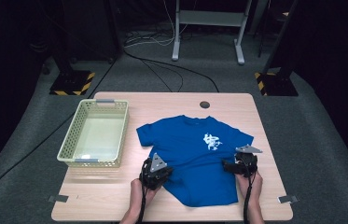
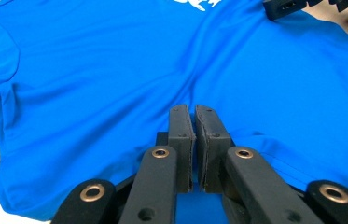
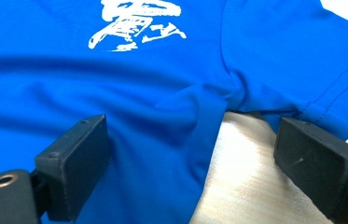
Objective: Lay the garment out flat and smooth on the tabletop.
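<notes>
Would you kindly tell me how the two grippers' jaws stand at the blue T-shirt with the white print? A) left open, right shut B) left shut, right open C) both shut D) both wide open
B: the left gripper has its jaws pressed together on the blue T-shirt, while the right gripper has its jaws spread wide astride the shirt's edge.

Left tool jaws closed together; right tool jaws spread wide.
</notes>
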The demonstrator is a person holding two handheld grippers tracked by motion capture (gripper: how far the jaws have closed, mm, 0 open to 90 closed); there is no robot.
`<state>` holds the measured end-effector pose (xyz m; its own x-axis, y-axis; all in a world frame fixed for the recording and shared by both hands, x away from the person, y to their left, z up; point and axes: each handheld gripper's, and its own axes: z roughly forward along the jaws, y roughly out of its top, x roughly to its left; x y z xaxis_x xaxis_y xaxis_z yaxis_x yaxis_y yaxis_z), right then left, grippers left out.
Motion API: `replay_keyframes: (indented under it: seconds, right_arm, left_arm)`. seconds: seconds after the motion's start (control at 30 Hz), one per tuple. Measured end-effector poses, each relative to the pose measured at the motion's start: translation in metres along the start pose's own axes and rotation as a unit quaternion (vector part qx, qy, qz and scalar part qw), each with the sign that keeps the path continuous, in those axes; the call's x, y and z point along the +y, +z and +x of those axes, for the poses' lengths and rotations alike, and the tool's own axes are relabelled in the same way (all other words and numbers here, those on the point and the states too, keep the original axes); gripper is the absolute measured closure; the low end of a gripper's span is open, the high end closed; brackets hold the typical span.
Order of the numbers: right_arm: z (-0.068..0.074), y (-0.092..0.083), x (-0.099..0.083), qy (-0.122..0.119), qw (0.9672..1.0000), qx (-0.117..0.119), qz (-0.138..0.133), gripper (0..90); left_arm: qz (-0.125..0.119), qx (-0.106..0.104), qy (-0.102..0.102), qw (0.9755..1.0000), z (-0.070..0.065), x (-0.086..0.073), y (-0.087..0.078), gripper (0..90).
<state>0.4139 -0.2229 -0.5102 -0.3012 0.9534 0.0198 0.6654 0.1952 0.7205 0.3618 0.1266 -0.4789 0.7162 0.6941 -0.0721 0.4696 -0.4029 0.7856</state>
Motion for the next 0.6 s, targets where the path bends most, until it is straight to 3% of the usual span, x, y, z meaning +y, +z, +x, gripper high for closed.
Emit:
replay_keyframes:
  seconds: [0.47, 0.6]
  right_arm:
    - [0.0001, 0.0000, 0.0001, 0.001, 1.0000, 0.000, 0.000, 9.8]
    - [0.0001, 0.0001, 0.0000, 0.001, 1.0000, 0.000, 0.000, 9.8]
  left_arm:
    - [0.004, 0.003, 0.002, 1.0000, 0.0003, -0.0057, -0.0077, 85.5]
    - [-0.002, 0.002, -0.008, 1.0000, 0.0034, -0.0078, -0.0096, 85.6]
